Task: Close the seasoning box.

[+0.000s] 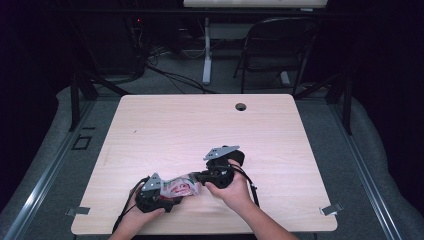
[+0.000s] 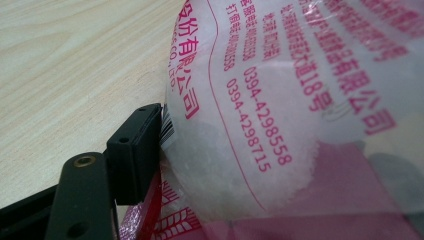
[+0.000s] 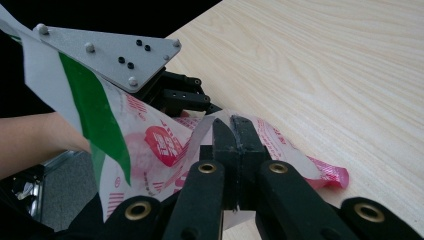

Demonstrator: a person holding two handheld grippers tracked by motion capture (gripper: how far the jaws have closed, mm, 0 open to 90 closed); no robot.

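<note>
Gripping the plastic bag (image 1: 178, 187) near the table's (image 1: 200, 125) front edge, right claw (image 3: 234, 131) clamped, left claw (image 2: 131, 150) apart.

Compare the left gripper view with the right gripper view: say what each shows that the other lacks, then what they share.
Left gripper view: pink printed text and phone numbers on the clear plastic bag, white grains inside, the bag against one black pad. Right gripper view: the right tool pinched shut on the bag's edge, the bag's green stripe, the left tool's grey plate, a forearm. Both: the bag and the wooden table.
</note>
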